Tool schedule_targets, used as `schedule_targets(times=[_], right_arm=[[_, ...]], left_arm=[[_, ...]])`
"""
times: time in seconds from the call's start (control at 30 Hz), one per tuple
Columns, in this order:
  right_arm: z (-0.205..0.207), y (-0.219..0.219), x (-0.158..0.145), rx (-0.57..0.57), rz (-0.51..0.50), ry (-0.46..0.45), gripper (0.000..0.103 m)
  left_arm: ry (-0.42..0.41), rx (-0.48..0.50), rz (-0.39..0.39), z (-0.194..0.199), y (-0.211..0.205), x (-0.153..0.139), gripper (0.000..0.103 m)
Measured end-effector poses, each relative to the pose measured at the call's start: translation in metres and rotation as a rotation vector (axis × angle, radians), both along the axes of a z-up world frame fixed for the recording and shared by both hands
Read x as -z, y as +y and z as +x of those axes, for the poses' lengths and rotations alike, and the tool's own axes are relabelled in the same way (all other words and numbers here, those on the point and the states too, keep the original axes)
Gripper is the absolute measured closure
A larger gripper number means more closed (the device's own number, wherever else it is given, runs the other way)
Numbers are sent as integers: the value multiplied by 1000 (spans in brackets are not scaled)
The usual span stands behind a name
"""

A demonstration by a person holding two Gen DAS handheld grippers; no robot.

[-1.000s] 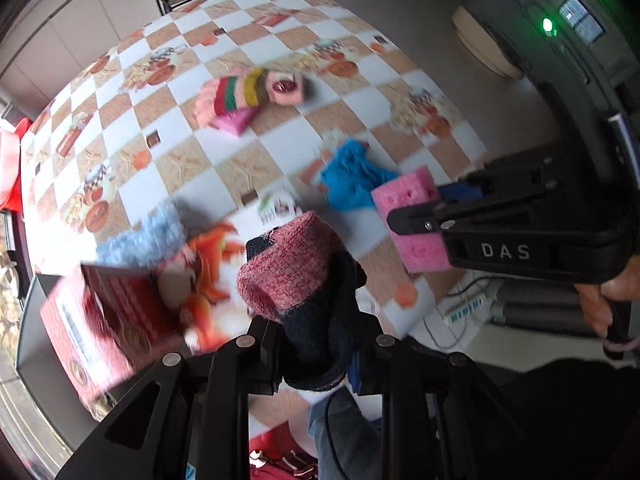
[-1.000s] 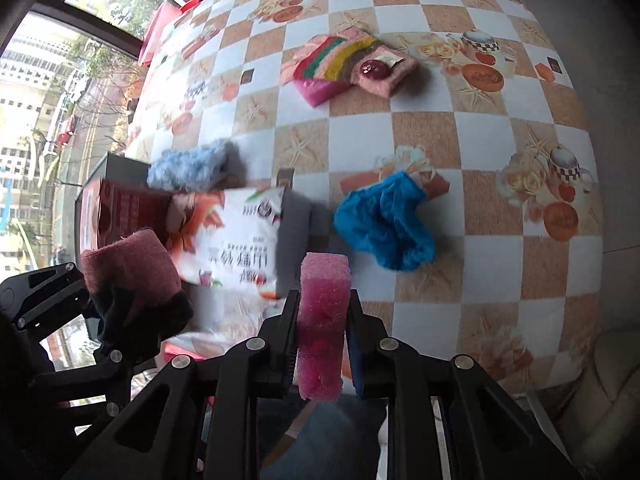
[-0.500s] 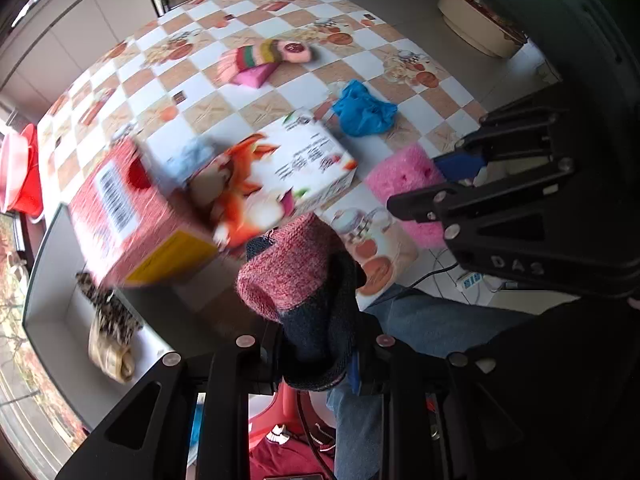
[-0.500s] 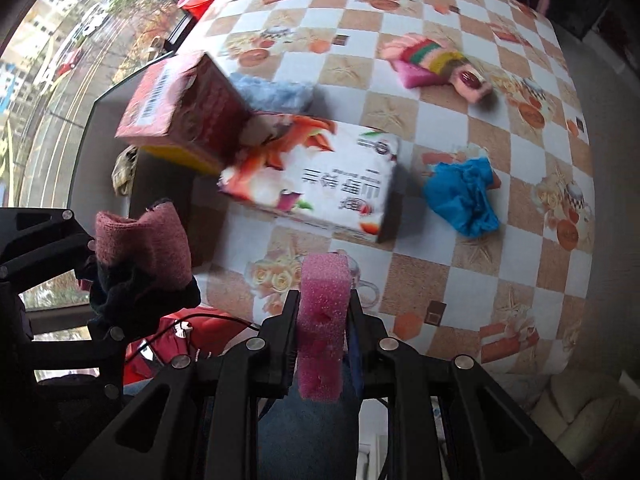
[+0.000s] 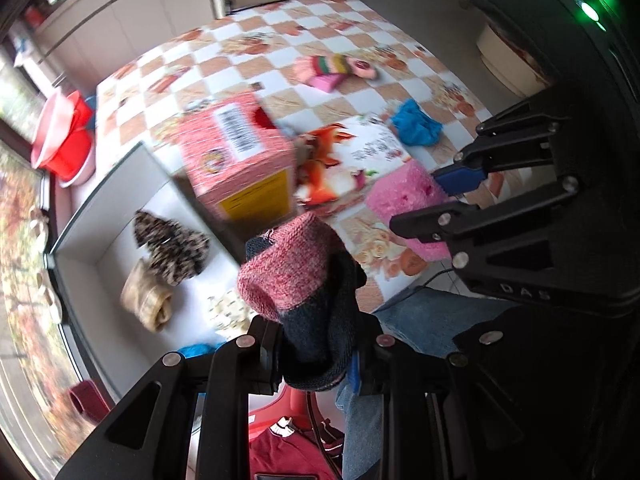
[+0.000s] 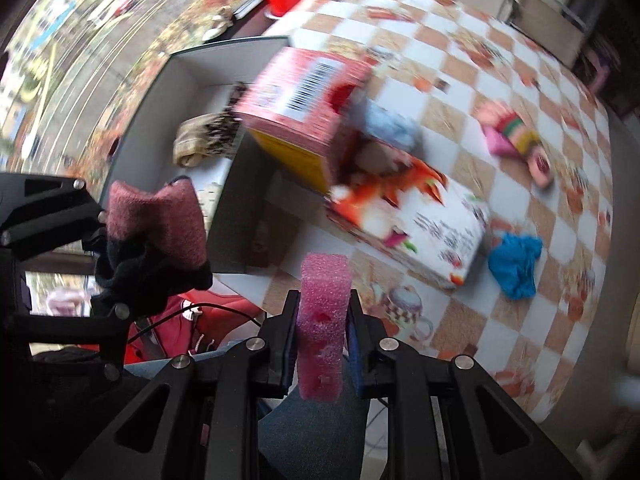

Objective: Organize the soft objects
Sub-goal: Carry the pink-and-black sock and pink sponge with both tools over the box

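With each claw pinching a soft item, the left gripper (image 5: 316,354) carries a rolled sock (image 5: 298,276) and the right gripper (image 6: 322,344) a pink sponge (image 6: 324,320), apparently bound for the white bin (image 5: 116,216) off the tabletop's (image 5: 256,56) edge.

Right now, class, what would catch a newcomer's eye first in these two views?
Two loaded grippers: the left gripper clamps a red-and-navy knitted sock, and the right gripper squeezes a pink sponge. Behind them on the checkered tablecloth lie a pink carton and a fox-print tissue box; a white box beside the table holds a leopard-print cloth.
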State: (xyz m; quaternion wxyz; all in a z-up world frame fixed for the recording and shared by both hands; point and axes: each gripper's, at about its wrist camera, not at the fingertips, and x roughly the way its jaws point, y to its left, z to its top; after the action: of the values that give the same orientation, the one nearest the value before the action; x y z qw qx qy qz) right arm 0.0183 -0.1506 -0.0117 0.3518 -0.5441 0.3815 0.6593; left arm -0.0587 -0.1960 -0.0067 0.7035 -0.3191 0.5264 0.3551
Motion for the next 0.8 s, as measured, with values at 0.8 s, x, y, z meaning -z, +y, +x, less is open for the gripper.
schedule_targets(times=[0.8], right_arm=[[-145,39,-16,-212,23,75,80]], left_arm=[[-52,-658,-33,-177,5,26,77]])
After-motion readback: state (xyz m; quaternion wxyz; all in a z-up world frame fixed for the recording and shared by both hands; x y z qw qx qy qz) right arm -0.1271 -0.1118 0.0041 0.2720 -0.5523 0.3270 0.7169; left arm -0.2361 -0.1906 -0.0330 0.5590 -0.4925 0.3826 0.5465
